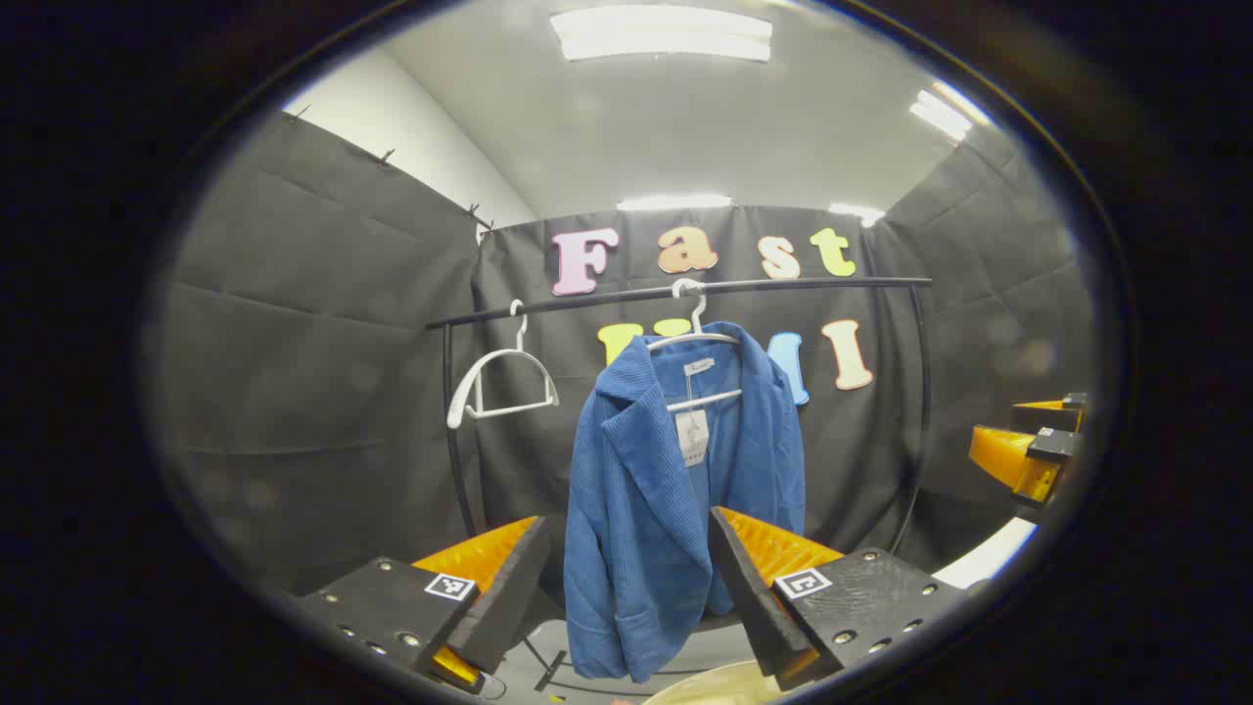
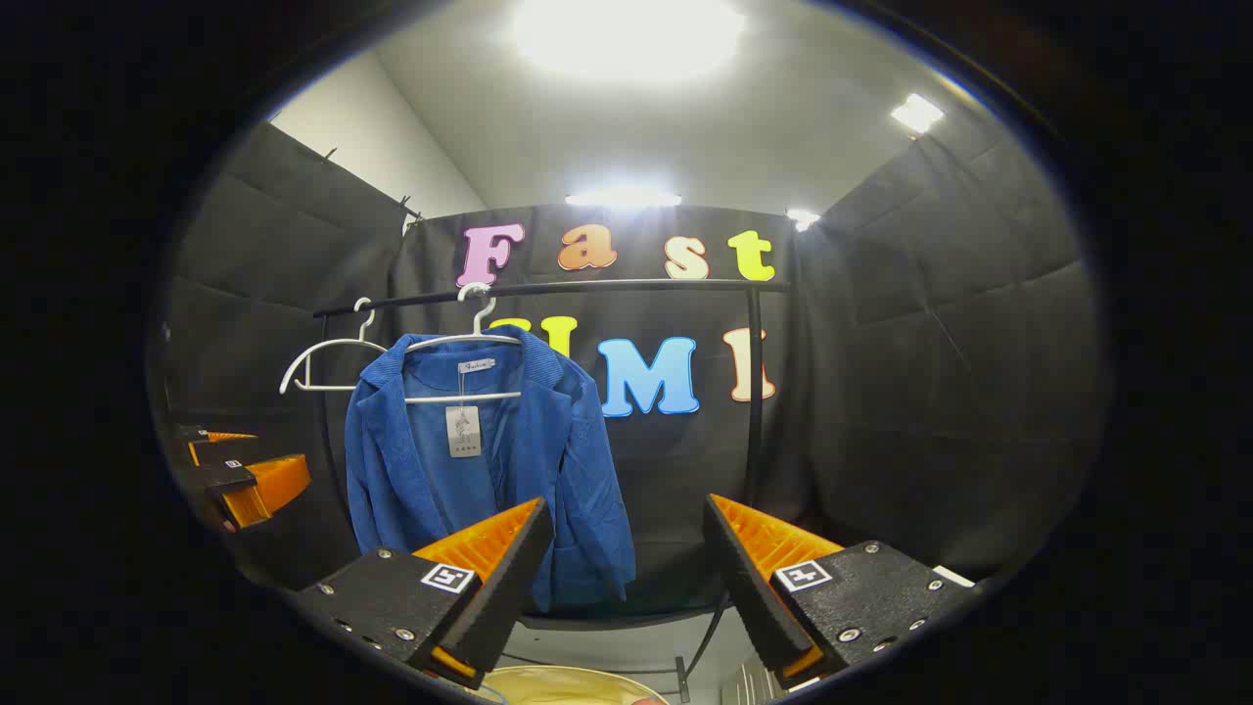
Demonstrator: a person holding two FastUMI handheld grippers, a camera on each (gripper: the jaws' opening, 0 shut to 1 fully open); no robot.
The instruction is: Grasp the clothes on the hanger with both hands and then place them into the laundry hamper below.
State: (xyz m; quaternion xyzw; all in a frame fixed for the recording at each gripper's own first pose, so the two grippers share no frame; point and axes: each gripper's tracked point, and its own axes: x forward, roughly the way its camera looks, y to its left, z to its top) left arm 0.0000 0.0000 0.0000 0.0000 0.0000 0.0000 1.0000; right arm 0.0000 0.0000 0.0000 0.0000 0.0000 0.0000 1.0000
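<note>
Quick count: two white hangers on the black rail point(image 1: 783, 284) — one bare hanger point(image 1: 504, 377) off to the side, and one loaded hanger point(image 1: 693, 338) carrying a single blue jacket point(image 1: 656, 509). A paper tag point(image 1: 693, 436) dangles inside the jacket's collar. The jacket hangs open at the front, sleeves down, well clear of both tools.

Two grippers. The left gripper point(image 1: 626, 587) has its jaws spread wide with nothing between them, and the jacket sits straight ahead in its gap but farther back. The right gripper point(image 2: 626, 578) is just as wide and empty, with the jacket up and left of it.

One hamper point(image 2: 558, 681) — only a pale rim peeks in at the bottom, so can't tell what's inside.
</note>
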